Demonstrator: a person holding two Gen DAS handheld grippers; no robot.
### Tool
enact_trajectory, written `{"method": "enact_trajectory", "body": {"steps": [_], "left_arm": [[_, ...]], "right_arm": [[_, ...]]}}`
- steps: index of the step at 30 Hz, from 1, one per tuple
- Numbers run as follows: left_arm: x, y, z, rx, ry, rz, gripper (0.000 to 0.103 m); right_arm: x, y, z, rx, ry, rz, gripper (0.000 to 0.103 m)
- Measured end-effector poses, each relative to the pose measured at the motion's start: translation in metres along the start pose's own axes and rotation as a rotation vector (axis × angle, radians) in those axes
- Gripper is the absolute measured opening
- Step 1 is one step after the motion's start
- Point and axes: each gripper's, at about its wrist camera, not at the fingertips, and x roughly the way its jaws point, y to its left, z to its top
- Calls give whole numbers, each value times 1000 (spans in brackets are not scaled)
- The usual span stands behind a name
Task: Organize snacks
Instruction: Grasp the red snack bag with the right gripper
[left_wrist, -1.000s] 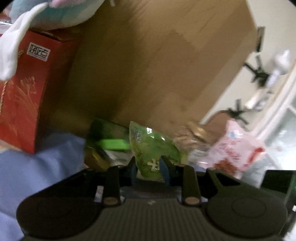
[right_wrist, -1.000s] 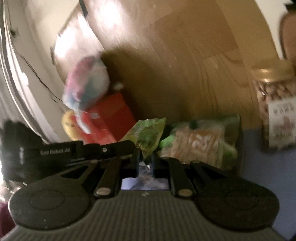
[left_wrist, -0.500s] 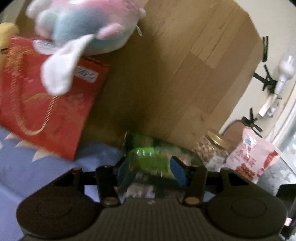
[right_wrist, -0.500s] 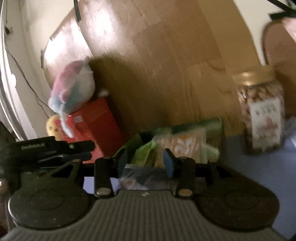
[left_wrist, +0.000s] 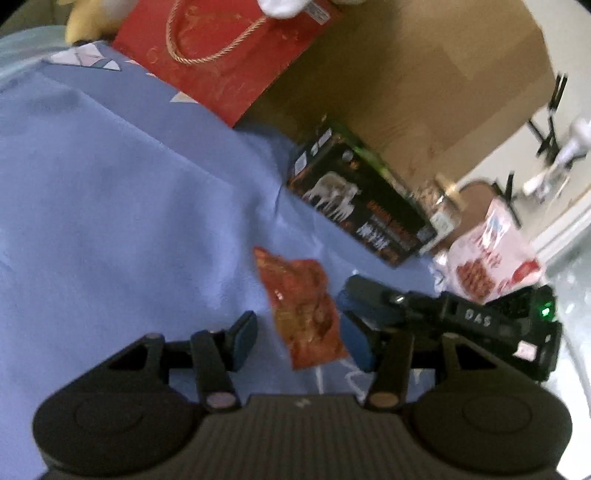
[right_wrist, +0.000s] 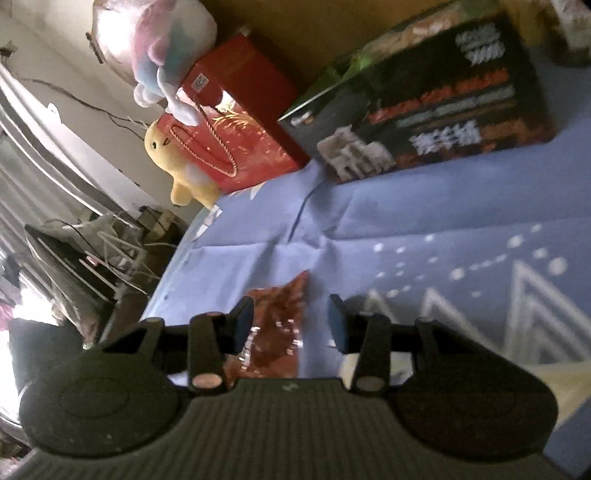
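Blurred throughout, both views; print on the black box (left_wrist: 364, 206) unreadable beyond a white animal figure and orange lettering. Green packets behind that box only peeking over its top edge at 1 o'clock in the left wrist view. Jar (left_wrist: 443, 205) mostly hidden behind the box's far end, only a gold lid and a label showing. Plush toy (right_wrist: 170, 55) on the red gift bag (left_wrist: 229, 55) cut off at the top edge in the left wrist view, seen whole in pink, white and blue at 11 o'clock in the right wrist view. Yellow plush (right_wrist: 177, 158) leaning beside the bag at 10 o'clock there. Pink and white snack bag (left_wrist: 491, 258) at 3 o'clock in the left view, partly covered by the other tool.

Left gripper (left_wrist: 301, 338) spread wide, blue pads well apart, nothing clamped. Red snack packet (left_wrist: 303, 306) lying flat on the blue bedsheet (left_wrist: 110, 184) between the two fingers, nearer the right-hand one; contact with either pad impossible to judge. Right gripper (right_wrist: 291, 321) likewise spread wide, holding nothing, with the same packet's lower part hidden under its body and the upper corner poking out toward 12 o'clock. In the left view, seen entering from 3 o'clock, fingertips just beside the packet's edge. White triangle pattern on the sheet at 3 o'clock in the right view.
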Motion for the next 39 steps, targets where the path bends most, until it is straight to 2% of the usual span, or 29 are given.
{"method": "enact_trajectory", "body": {"steps": [1, 3, 4, 5, 8, 9, 10, 13, 17, 19, 20, 24, 28, 30, 31, 34, 36, 39], "left_arm": [[3, 1, -1, -8, 11, -24, 45], [5, 2, -4, -20, -5, -14, 37], [5, 3, -4, -22, -5, -3, 28], [6, 3, -5, -34, -3, -1, 23], [9, 6, -9, -81, 17, -58, 21], [11, 2, -10, -75, 19, -69, 19], [13, -2, -12, -63, 21, -74, 13], [20, -19, -15, -32, 22, -110, 10], [32, -38, -15, -1, 39, -112, 10], [42, -44, -18, 4, 66, -119, 10], [46, -47, -19, 6, 80, -126, 10], [55, -61, -21, 51, 96, -113, 10], [55, -56, -16, 6, 120, -123, 11], [51, -54, -16, 9, 132, -121, 28], [51, -54, -17, 6, 146, -117, 41], [51, -55, -23, 30, 166, -117, 43], [52, -58, -26, 51, 161, -119, 43], [56, -58, -28, 54, 159, -139, 43]], "right_arm": [[1, 0, -2, 6, 12, 11, 43], [-3, 5, -6, -5, -3, -7, 43], [-6, 5, -8, 4, -1, -9, 43], [-11, 5, -11, 13, -4, -11, 42], [-26, 3, -20, 22, -26, -20, 42], [-34, 1, -24, 28, -39, -21, 42], [-39, -1, -28, 38, -54, -27, 42], [-61, -7, -39, 73, -99, -33, 41], [-88, -16, -50, 110, -173, -45, 14], [-94, -19, -53, 112, -199, -70, 12], [-95, -20, -53, 117, -206, -75, 7], [-98, -19, -50, 110, -238, -83, 7], [-104, -30, -46, 126, -227, -114, 11], [-107, -33, -46, 110, -225, -128, 14], [-108, -33, -45, 90, -228, -145, 15], [-109, -39, -40, 61, -240, -183, 18], [-103, -44, -37, 69, -227, -171, 24], [-92, -44, -32, 61, -201, -133, 24]]}}
